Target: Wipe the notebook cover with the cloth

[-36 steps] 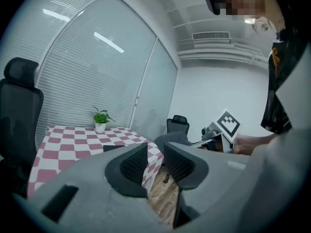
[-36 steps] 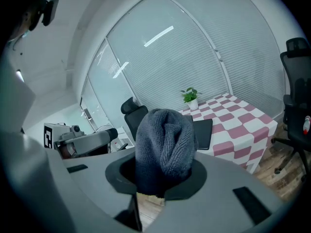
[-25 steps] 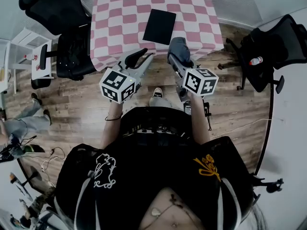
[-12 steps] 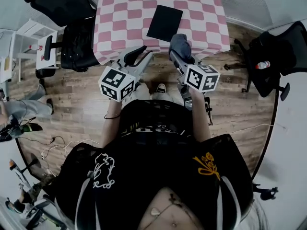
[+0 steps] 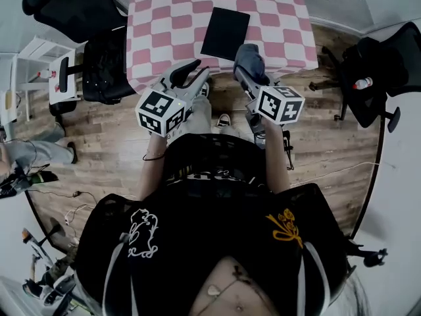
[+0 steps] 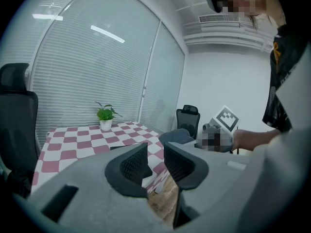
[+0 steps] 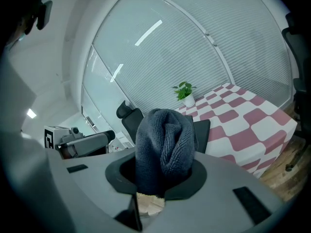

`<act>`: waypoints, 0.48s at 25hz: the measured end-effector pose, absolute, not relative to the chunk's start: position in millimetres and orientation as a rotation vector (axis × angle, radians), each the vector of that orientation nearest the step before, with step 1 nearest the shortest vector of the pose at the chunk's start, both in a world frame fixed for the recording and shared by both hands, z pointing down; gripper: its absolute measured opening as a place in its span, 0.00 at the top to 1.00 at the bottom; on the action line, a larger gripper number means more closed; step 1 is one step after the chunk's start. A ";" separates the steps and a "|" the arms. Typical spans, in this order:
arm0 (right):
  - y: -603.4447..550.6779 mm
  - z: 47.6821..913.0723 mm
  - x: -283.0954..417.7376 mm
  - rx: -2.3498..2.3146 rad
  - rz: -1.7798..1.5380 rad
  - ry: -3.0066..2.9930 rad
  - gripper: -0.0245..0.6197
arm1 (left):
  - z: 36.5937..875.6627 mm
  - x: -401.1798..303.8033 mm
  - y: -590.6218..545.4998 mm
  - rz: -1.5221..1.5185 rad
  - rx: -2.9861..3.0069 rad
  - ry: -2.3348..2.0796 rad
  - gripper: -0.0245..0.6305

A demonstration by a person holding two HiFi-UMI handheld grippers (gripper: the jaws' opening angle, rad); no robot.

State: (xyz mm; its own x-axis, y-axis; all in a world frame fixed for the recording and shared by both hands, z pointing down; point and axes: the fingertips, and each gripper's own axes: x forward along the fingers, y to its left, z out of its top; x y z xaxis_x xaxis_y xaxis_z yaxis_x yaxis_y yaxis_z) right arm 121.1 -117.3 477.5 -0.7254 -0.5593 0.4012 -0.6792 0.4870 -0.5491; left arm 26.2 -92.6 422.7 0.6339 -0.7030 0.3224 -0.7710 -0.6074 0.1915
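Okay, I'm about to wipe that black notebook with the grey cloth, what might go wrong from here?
The black notebook lies loose on the pink-and-white checked tablecloth, and the open left gripper is off it, so a wipe may push it or ruck the tablecloth. The dark grey cloth is bunched into a wad in the right gripper, so it may cover only a narrow strip per pass.

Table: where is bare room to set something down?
Widest bare stretch lies left of the notebook, to the table edge by the black chair. A narrower strip runs along its right. The near edge is crowded by the right claw holding the cloth.
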 end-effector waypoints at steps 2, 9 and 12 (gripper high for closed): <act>-128.1 479.7 120.3 1.095 1.063 -2.543 0.85 | 425.7 25.4 -107.8 0.317 2.559 -1.158 0.79; -178.2 485.5 103.5 1.158 1.083 -2.479 0.85 | 425.5 15.3 -168.7 0.354 2.627 -1.052 0.79; -201.8 488.4 92.5 1.179 1.083 -2.450 0.85 | 424.2 6.1 -196.0 0.341 2.641 -1.018 0.79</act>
State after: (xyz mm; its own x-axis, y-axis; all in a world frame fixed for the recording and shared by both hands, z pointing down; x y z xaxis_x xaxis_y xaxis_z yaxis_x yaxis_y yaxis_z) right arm 92.5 -201.8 488.4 -0.6560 -0.5877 0.4735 -0.7458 0.4083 -0.5264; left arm 6.1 -196.0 424.2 0.7222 -0.6135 0.3193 -0.6821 -0.7084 0.1815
